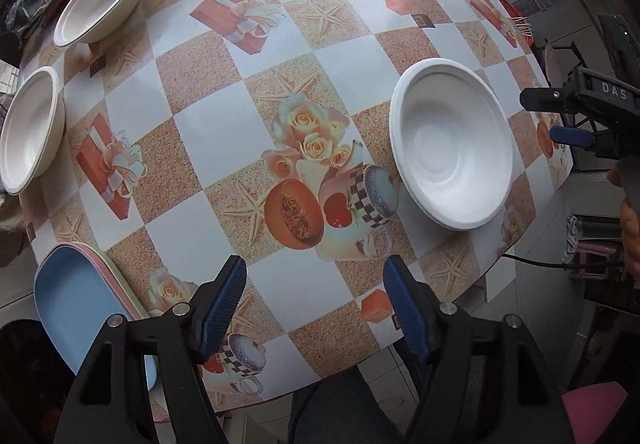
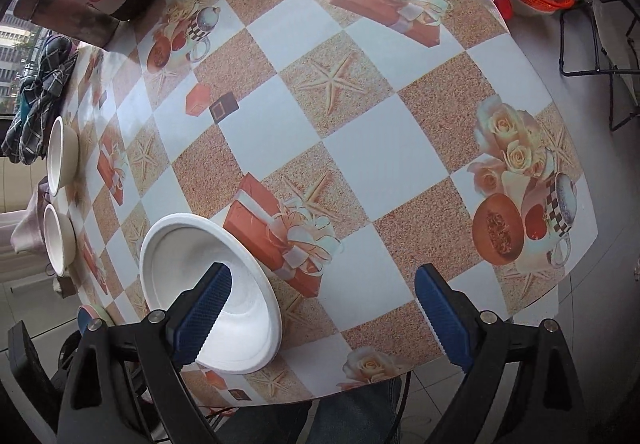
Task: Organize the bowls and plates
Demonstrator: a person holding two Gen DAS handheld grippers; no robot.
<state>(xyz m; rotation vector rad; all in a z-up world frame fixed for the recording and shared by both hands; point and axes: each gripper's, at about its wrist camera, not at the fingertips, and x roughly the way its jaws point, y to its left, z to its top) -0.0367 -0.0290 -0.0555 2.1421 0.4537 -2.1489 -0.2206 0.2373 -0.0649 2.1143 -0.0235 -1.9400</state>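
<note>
1. Left gripper (image 1: 314, 300): fingers spread wide, holding nothing, hovering over the desk's (image 1: 208, 140) near edge. Right gripper (image 2: 322, 312): fingers also wide apart, empty, above the near edge beside the white bowl (image 2: 208, 296).
2. Task items: that white bowl sits close to the near edge toward the right side; two cream bowls (image 1: 100, 0) (image 1: 30, 128) rest along the left edge, apart from each other. A plate stack (image 1: 80, 308), blue on top with pink beneath, lies at the near-left corner and appears to overhang the edge.
3. Risk: the white bowl looks light and thin-rimmed. A shallow pinch on the rim could tip it or let it slip; a push from the left finger could slide it off the near edge.
4. Risk: the plate stack overhangs. A nudge from the left gripper on its way to the cream bowls could knock it to the floor.
5. Risk: both grippers are working near one bowl, so a collision is possible.
</note>
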